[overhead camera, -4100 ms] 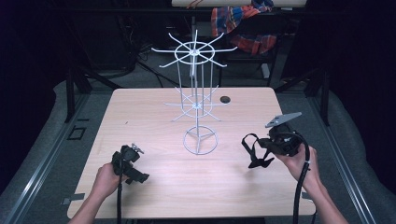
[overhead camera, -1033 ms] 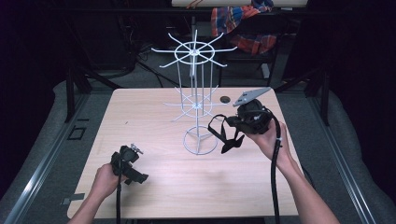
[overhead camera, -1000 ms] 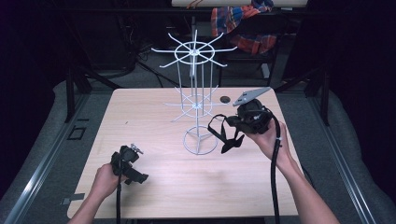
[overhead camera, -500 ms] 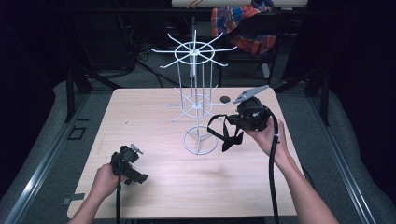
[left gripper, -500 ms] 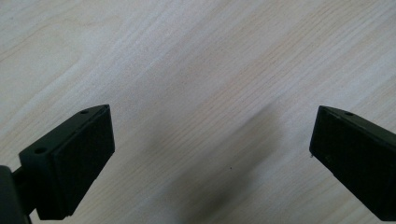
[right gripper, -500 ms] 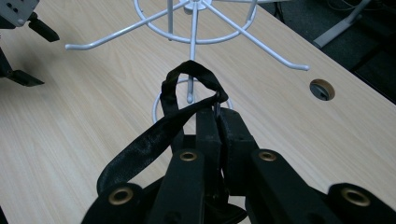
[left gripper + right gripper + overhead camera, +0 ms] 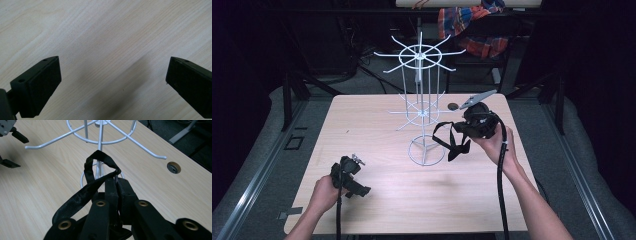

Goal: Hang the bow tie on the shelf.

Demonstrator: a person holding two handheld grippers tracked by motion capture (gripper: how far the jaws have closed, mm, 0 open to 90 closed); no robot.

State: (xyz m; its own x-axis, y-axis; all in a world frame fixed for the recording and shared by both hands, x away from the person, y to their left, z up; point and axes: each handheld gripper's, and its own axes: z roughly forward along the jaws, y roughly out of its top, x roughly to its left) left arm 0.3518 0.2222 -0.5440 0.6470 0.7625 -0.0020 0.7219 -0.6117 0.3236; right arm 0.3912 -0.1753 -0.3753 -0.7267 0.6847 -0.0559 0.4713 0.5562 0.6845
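A: Figure, high view. How far along are you, judging by the white wire rack (image 7: pixel 421 107)?

B: Midway, by my reading. Your right gripper (image 7: pixel 460 136) has its jaws closed on a black strap (image 7: pixel 447 141), lifted off the bench (image 7: pixel 377 200) just beside the rack's ring base. The strap is picked up; no peg of the rack carries it yet, so the hanging is left to do.

A: Right gripper view. Where does the strap lie relative to your jaws?

B: It is pinched between them near their tips. A loop of the strap (image 7: pixel 100 163) stands up ahead of the jaws, in front of the rack's central post (image 7: pixel 99 135). A longer tail trails back down past the jaws on one side. The lower pegs spread above the loop, near it but apart.

A: And your left gripper (image 7: pixel 348 176)?

B: It rests low over the bench, well apart from the rack. In the left gripper view its jaws stand wide open with bare wood between them.

A: What remains?

B: Likely raising the loop over a peg tip, then releasing.
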